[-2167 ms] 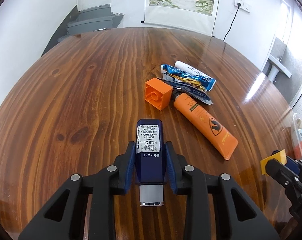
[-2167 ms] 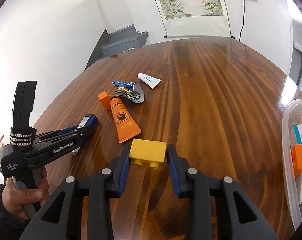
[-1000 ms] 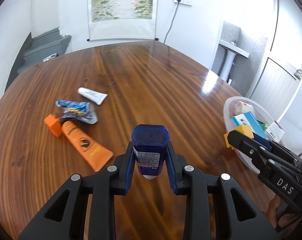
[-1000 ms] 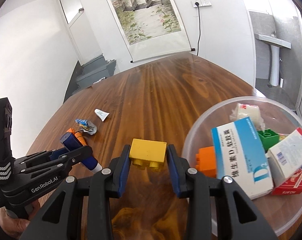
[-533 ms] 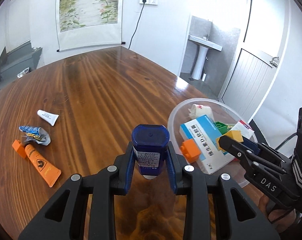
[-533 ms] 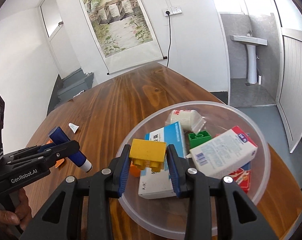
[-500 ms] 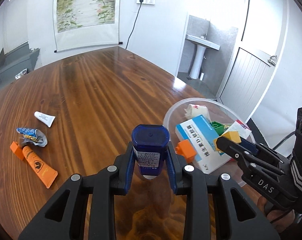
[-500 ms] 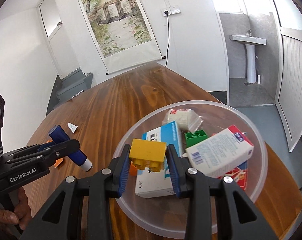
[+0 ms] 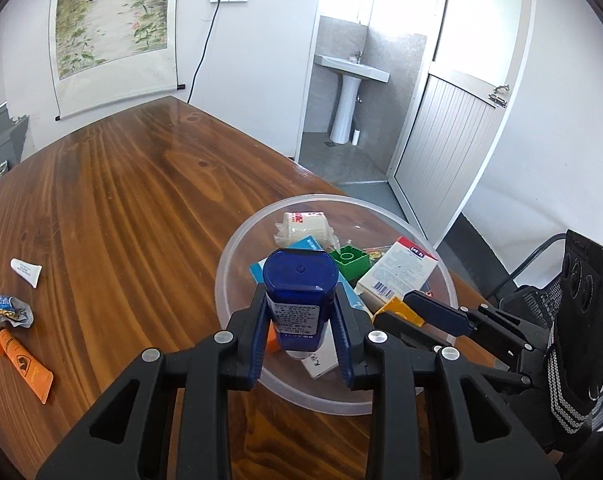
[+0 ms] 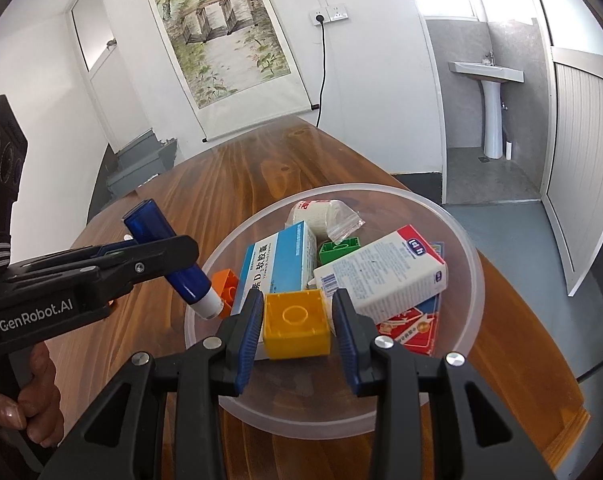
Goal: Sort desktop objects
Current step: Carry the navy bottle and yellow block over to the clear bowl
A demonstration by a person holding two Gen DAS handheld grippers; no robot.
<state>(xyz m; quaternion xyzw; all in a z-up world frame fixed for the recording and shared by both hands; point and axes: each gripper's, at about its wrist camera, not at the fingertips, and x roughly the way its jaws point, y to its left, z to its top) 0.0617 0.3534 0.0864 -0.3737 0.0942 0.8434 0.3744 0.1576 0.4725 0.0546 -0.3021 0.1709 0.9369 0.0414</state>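
Note:
My left gripper (image 9: 300, 312) is shut on a dark blue bottle (image 9: 299, 300) with a white cap and holds it over the near left part of the clear plastic bowl (image 9: 237, 248). The bottle (image 10: 169, 256) also shows in the right wrist view. My right gripper (image 10: 295, 322) holds a yellow toy brick (image 10: 295, 326) between its pads, over the bowl (image 10: 467, 280). A slight gap shows beside the brick on the right pad. The bowl holds medicine boxes, a green brick (image 10: 337, 250), an orange brick (image 10: 226, 280) and a gauze roll (image 10: 321, 212).
On the wooden table (image 9: 121, 208) at the left lie an orange tube (image 9: 23, 362), a crumpled blue wrapper (image 9: 9, 308) and a small white tube (image 9: 26, 272). The bowl stands near the table's right edge. A doorway and a washbasin lie beyond.
Both grippers have moved right and forward over the bowl with their loads. The yellow brick has tipped, studs now facing the camera, and the right jaws look slightly wider.

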